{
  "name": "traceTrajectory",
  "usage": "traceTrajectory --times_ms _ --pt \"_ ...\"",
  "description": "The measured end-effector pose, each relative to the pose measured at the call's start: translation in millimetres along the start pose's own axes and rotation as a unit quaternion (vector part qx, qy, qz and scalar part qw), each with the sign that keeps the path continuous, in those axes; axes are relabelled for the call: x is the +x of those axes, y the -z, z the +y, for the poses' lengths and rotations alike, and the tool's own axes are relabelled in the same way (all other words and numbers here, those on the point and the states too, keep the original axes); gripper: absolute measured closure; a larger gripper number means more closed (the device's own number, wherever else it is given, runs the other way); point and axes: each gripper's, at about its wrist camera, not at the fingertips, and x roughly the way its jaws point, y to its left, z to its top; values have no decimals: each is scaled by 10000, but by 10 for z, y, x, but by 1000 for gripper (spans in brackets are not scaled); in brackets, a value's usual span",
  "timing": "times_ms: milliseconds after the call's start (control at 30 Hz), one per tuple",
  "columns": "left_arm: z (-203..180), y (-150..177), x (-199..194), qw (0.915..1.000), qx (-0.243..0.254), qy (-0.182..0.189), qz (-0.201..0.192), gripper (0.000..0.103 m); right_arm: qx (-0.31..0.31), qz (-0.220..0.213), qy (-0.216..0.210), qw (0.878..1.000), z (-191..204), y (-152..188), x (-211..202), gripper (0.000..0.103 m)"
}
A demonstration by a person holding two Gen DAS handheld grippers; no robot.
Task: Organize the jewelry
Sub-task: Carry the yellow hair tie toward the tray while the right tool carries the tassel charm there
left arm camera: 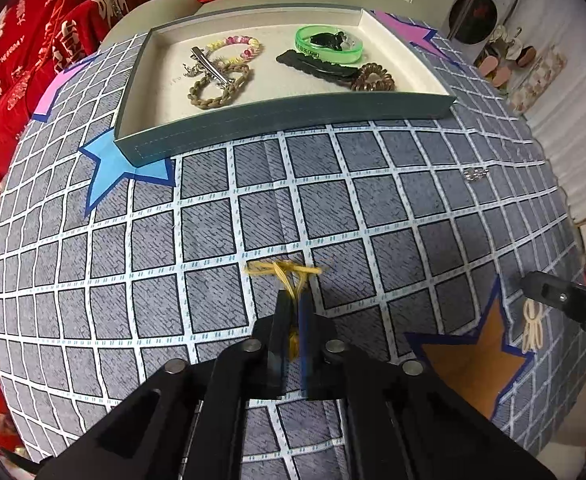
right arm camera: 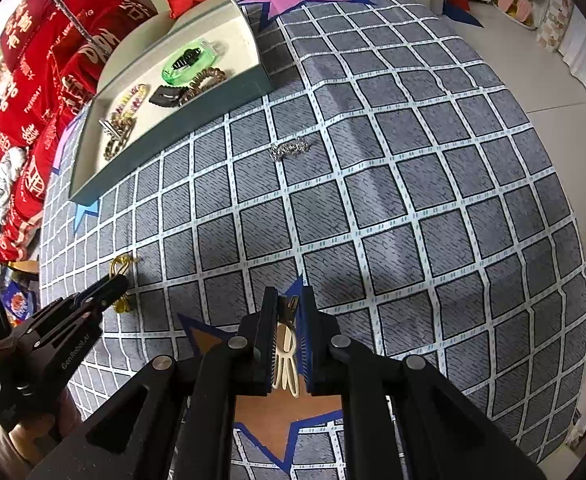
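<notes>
in the left wrist view, the left gripper had its jaws pinched on a yellow cord lying on the checked cloth, well short of the tray. in the right wrist view, the right gripper pinched a cream clip over the orange star, a silver chain loose on the cloth beside the tray.

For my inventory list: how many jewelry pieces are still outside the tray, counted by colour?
Yellow thread piece: 1
Cream clip: 1
Silver chain: 1
Total: 3
</notes>
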Motion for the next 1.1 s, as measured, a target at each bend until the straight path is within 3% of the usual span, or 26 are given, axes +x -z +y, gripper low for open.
traceTrajectory --times_ms 533,1100 --pt "175 -246 -414 9987 -260 230 -366 93 -86 -149 -167 9997 61 -152 -204 92" --pt "332 -946 -776 9949 -399 51 -929 93 -460 -417 -764 9951 362 -1068 -456 92"
